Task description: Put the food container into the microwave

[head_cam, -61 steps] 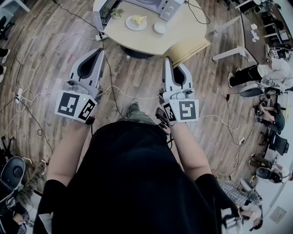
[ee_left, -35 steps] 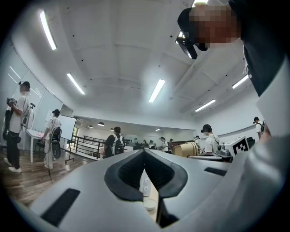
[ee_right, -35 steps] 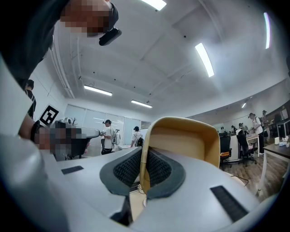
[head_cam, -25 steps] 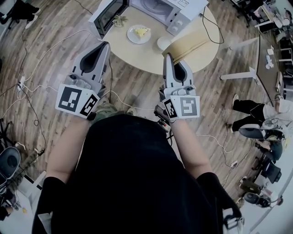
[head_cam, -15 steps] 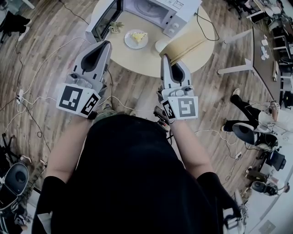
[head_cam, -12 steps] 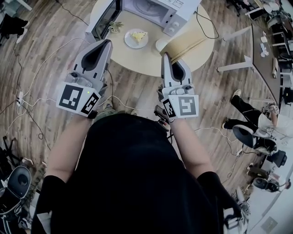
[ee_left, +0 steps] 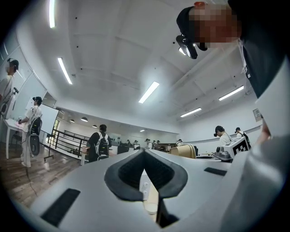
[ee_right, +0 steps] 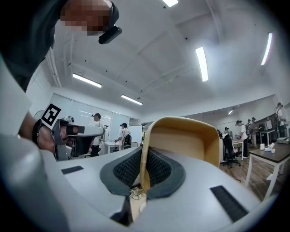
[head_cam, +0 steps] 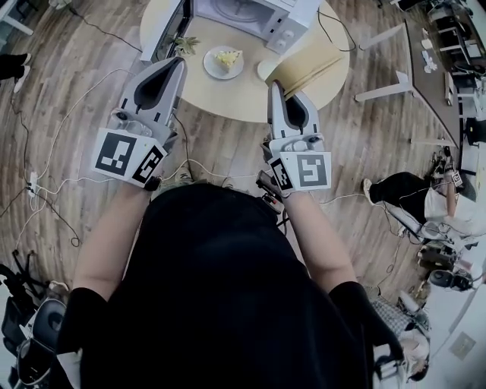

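A white plate (head_cam: 223, 61) with a yellow piece of food sits on the round table (head_cam: 228, 95), in front of the white microwave (head_cam: 254, 14). The microwave's door (head_cam: 162, 34) stands open to the left. Beside the plate on the right is a small white bowl (head_cam: 266, 70). My left gripper (head_cam: 179, 62) is shut and empty, held in the air at the table's near edge. My right gripper (head_cam: 273, 85) is also shut and empty, just short of the table. In the left gripper view, the left gripper (ee_left: 144, 153) points toward the white bowl (ee_left: 151, 206).
A tan chair (head_cam: 313, 67) leans against the table's right side, and its back (ee_right: 181, 136) fills the right gripper view. A small plant (head_cam: 184, 45) stands by the microwave door. Cables (head_cam: 68, 114) trail over the wooden floor. Other people and desks are around the room.
The table and microwave now sit closer in front of both grippers than 2.4 s ago. Both grippers stay shut and empty, held out ahead of the body.
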`<state>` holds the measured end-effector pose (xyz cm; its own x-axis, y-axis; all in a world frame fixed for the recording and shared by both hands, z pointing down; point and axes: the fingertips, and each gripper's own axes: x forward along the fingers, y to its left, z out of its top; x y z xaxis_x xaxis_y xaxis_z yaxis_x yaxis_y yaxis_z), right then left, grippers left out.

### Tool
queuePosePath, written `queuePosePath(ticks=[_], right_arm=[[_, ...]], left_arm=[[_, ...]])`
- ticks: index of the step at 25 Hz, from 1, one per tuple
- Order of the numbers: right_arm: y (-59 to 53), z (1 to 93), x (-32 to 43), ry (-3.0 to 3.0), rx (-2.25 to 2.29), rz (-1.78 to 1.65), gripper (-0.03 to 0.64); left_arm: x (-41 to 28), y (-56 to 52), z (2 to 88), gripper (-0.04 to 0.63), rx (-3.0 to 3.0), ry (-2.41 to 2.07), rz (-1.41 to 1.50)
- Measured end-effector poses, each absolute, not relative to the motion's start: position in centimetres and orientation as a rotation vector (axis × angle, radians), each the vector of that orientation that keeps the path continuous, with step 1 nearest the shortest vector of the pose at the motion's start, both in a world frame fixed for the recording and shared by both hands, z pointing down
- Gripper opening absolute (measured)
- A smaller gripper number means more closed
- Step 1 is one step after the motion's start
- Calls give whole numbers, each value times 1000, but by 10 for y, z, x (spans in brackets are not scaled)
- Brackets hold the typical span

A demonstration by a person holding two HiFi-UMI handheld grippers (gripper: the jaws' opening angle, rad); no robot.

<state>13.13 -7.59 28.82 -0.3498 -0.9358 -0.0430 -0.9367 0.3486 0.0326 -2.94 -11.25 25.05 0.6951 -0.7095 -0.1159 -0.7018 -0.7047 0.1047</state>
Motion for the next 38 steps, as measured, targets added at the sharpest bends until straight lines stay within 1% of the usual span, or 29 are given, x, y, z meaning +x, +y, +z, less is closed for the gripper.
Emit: queuePosePath(ticks=[13,20,29,38], right_arm=[[-75,288,85,2517,-1932,107,32],[-73,293,60,2547,-1931,129,32],[-103,291,64,2551,-1868,139,32],[-152,295,77,2605,-1798,133,32]], left_arm=[[-69,-127,258,18,2863,-1019,-275],[-92,-125,268,18,2845,-1027,-295],[-96,-150,263,18,2842,-1114,-295],[-79,-183,266,18,2824,-1175,-272]])
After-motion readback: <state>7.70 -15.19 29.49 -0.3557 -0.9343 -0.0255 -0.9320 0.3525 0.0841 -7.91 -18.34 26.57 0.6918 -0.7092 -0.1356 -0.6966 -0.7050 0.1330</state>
